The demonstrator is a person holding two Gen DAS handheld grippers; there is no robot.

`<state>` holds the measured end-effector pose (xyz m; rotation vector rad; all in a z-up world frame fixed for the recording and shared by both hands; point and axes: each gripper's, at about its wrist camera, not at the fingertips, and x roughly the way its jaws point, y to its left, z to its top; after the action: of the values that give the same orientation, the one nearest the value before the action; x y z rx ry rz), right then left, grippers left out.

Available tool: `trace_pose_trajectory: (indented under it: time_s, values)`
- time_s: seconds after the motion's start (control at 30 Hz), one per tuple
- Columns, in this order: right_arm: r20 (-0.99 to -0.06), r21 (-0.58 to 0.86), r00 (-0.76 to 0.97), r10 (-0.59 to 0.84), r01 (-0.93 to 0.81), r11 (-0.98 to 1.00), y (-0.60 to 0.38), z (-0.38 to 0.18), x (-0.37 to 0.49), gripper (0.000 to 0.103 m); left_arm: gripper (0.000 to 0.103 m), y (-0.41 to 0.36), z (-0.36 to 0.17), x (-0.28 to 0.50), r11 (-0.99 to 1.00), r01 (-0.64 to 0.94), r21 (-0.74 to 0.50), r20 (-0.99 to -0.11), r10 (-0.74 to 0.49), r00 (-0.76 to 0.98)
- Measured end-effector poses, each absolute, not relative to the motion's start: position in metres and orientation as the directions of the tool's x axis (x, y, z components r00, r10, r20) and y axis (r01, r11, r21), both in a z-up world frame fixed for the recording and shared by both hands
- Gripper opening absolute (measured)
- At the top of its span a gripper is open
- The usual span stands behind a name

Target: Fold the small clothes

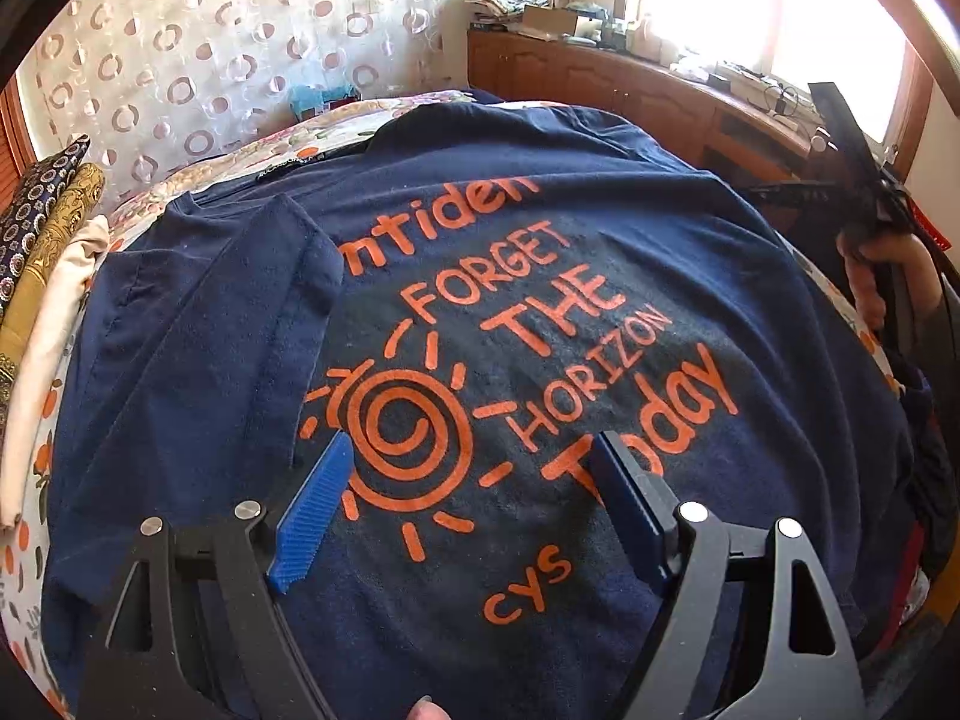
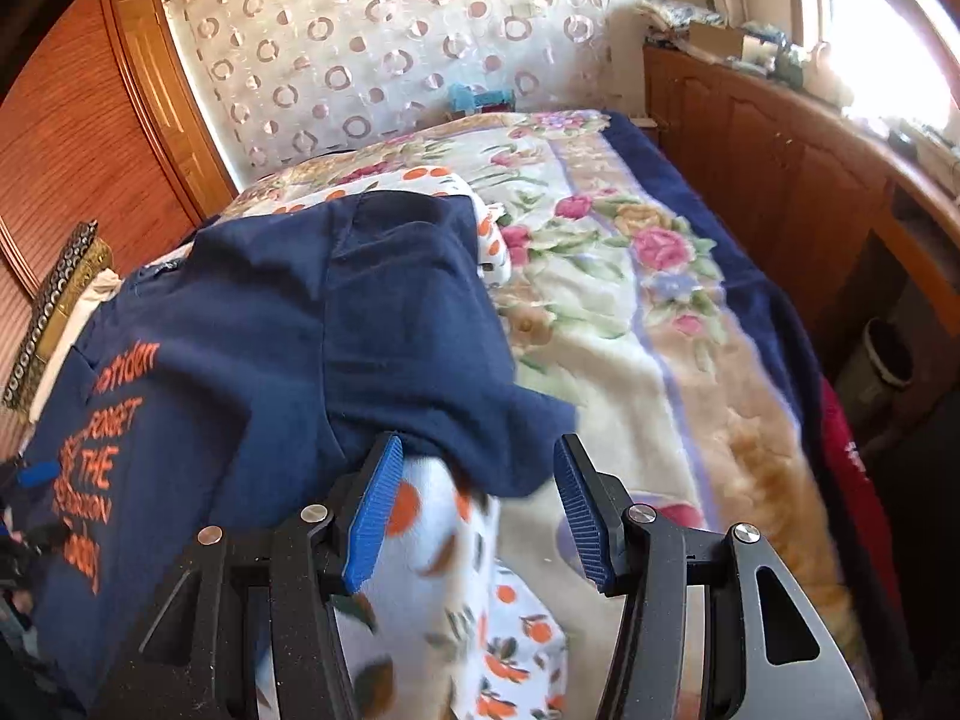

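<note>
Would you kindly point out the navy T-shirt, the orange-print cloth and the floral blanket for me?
navy T-shirt (image 1: 540, 276): left wrist view, printed front panel.
orange-print cloth (image 2: 432, 540): right wrist view, white part below the shirt's edge.
floral blanket (image 2: 630, 312): right wrist view, cream middle among roses.

T-shirt (image 1: 540, 276) showing navy blue with orange lettering and an orange spiral sun (image 1: 408, 438). Sheet (image 2: 444, 546) under it showing white, printed with oranges and green leaves. Blanket (image 2: 630, 312) showing cream with pink roses, navy border. Curtain (image 1: 240, 42) showing pale with ring pattern. Gripper pads (image 1: 312, 504) showing blue on black frames.
</note>
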<state>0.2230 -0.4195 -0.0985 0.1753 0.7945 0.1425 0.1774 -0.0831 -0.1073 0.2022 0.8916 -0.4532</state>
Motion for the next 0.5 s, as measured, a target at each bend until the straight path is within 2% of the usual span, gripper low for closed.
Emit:
trace_pose_trajectory:
  time_s: [0.13,0.17,0.23,0.3,0.4,0.5]
  values:
    - [-0.690,0.289,0.679,0.253,-0.062,0.955,-0.424,-0.101,0.237,0.054,0.082,-0.082,-0.108,0.178,0.887,0.461,-0.021,-0.786,-0.300,0.540]
    - [-0.687,0.311,0.674,0.272,-0.065,0.948,-0.427,-0.102,0.240,0.051,0.082,-0.082,-0.108,0.178,0.887,0.461,-0.027,-0.786,-0.304,0.539]
    - [-0.670,0.376,0.663,0.334,-0.084,0.923,-0.433,-0.106,0.242,0.040,0.083,-0.082,-0.108,0.178,0.887,0.461,-0.030,-0.785,-0.306,0.538]
    - [-0.653,0.412,0.658,0.376,-0.107,0.905,-0.440,-0.109,0.244,0.020,0.083,-0.082,-0.108,0.178,0.887,0.461,-0.024,-0.786,-0.302,0.540]
    - [-0.660,0.364,0.671,0.338,-0.108,0.925,-0.444,-0.104,0.237,0.011,0.083,-0.083,-0.108,0.178,0.887,0.460,-0.018,-0.786,-0.298,0.542]
    - [-0.641,0.305,0.716,0.277,-0.093,0.948,-0.446,-0.093,0.234,0.008,0.083,-0.083,-0.108,0.178,0.888,0.460,-0.018,-0.786,-0.298,0.543]
